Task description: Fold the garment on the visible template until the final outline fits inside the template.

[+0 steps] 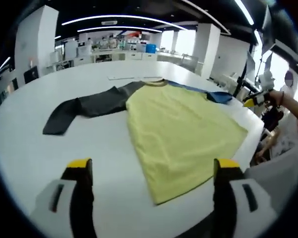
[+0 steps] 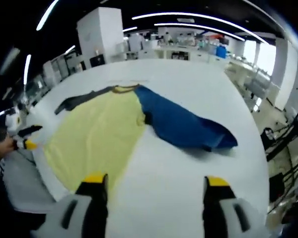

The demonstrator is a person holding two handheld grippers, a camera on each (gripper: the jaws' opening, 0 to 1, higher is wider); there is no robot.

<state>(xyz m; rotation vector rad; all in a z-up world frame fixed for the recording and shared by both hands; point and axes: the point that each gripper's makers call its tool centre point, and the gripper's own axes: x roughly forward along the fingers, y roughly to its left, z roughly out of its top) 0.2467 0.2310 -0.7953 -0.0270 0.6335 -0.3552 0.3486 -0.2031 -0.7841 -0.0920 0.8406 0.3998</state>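
One big white bench [image 1: 35,134] takes up most of the room, and a shirt lies flat on it. The shirt [image 1: 181,131] has a yellow body, a dark grey sleeve [image 1: 84,108] and a blue sleeve [image 2: 186,124].

In the left gripper view the yellow body spreads from the middle toward the near right edge of the bench. The grey sleeve stretches out to the left, flat on the bench. A bit of the blue sleeve peeks out at the far right side of the shirt. In the right gripper view the blue sleeve lies to the right of the yellow body, folded and bumpy, and it reaches toward the right side of the bench.

The left tongs [image 1: 151,171] are wide open and hold nothing. They hang above the near part of the bench, just over the near corner of the yellow body. The right tongs [image 2: 156,186] are wide open too, with nothing between them, above the white bench next to the yellow edge.

At the far right in the left gripper view, a hand [image 1: 277,97] holds the other tongs by the edge of the bench. Far back there are white shelves and long ceiling lights.
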